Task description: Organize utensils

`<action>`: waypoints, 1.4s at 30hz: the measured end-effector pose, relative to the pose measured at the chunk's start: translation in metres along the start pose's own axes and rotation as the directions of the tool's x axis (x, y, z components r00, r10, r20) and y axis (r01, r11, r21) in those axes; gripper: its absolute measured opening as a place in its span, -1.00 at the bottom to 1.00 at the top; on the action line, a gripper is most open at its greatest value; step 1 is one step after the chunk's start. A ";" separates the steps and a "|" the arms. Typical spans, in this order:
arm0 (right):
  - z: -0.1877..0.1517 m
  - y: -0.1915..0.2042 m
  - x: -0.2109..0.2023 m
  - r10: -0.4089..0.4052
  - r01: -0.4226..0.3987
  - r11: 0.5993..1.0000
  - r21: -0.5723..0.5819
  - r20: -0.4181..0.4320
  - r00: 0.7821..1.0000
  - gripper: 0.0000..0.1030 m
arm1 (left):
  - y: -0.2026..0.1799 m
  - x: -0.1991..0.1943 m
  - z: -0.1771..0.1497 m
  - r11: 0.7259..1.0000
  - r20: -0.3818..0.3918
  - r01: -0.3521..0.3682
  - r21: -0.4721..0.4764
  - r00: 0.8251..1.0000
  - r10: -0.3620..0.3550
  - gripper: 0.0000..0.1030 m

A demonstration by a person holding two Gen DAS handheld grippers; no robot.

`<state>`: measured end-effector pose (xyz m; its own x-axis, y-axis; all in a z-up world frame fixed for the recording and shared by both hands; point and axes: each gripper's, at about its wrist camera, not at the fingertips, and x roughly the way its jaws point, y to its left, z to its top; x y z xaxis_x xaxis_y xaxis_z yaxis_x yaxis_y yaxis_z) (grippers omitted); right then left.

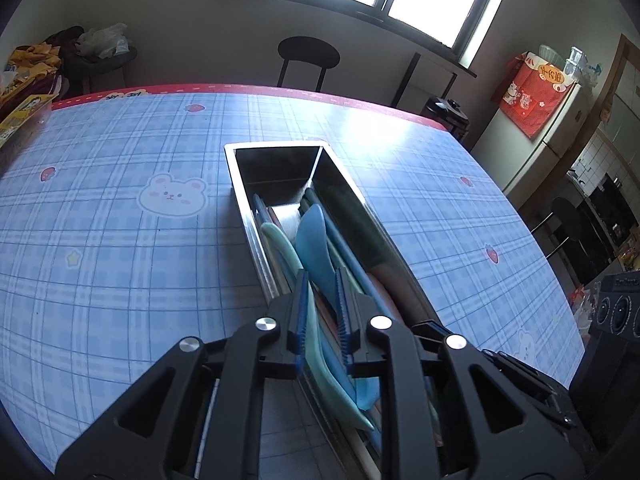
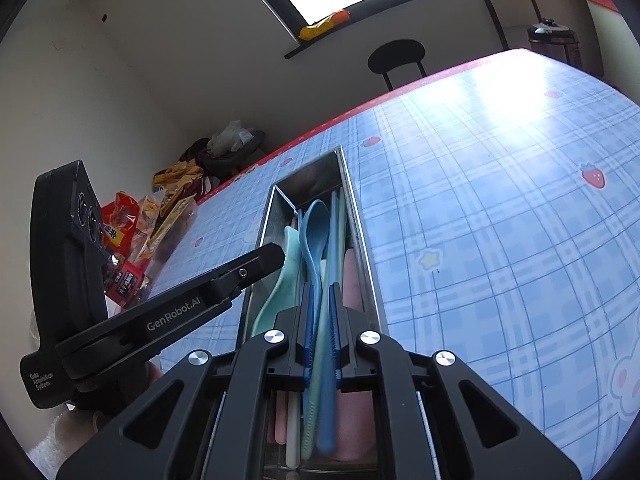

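A long steel tray (image 1: 276, 146) (image 2: 362, 240) lies on the checked tablecloth and holds several utensils. Among them are a blue spoon (image 1: 316, 240) (image 2: 316, 224), a mint spoon (image 1: 280, 248) (image 2: 280, 292), chopsticks and pink pieces (image 2: 354, 280). My left gripper (image 1: 322, 276) hovers over the tray's near half, its blue pads a narrow gap apart and pressing nothing. In the right wrist view my left gripper (image 2: 276, 254) reaches in over the tray's left rim. My right gripper (image 2: 320, 288) hangs over the tray's near end, pads shut on the blue spoon's handle, whose lower end is blurred.
Snack packets (image 2: 132, 232) (image 1: 24, 108) are piled at the table's left edge. A black chair (image 1: 308, 52) stands beyond the far red-trimmed edge. A black speaker-like box (image 1: 616, 308) sits at the right. Bare tablecloth (image 2: 500, 220) spreads on both sides of the tray.
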<state>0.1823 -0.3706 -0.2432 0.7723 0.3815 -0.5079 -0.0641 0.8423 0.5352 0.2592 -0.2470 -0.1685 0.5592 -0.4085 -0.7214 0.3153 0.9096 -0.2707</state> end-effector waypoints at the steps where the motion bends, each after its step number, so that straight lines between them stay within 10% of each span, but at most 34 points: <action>1: 0.001 0.003 -0.002 -0.005 0.006 1.000 -0.016 0.017 1.000 -0.74 | 0.001 -0.004 0.001 1.000 0.008 0.000 -0.001 1.000 0.000 -0.58; 3: 0.002 0.006 -0.008 -0.025 0.028 0.999 -0.041 0.057 0.998 -0.24 | 0.003 -0.015 0.004 1.000 0.035 -0.011 0.010 0.999 0.011 -0.45; 15: 0.008 0.013 -0.027 -0.153 0.182 0.975 -0.130 0.203 0.967 0.87 | 0.042 -0.110 0.005 0.980 0.200 -0.180 0.084 0.967 0.160 -0.02; 21: 0.009 0.045 -0.055 -0.166 0.209 0.960 -0.187 0.222 0.961 0.89 | 0.057 -0.180 -0.012 0.972 0.317 -0.209 0.105 0.934 0.166 0.89; 42: -0.021 0.151 -0.151 -0.247 0.348 0.870 -0.349 0.302 0.921 0.89 | 0.073 -0.306 -0.070 0.960 0.439 -0.254 0.113 0.880 0.181 0.89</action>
<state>0.0429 -0.2931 -0.0996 0.9178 0.0282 -0.3959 -0.0075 0.9985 0.0538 0.0571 -0.0500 -0.0119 0.8858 -0.2280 -0.4043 0.2474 0.9689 -0.0042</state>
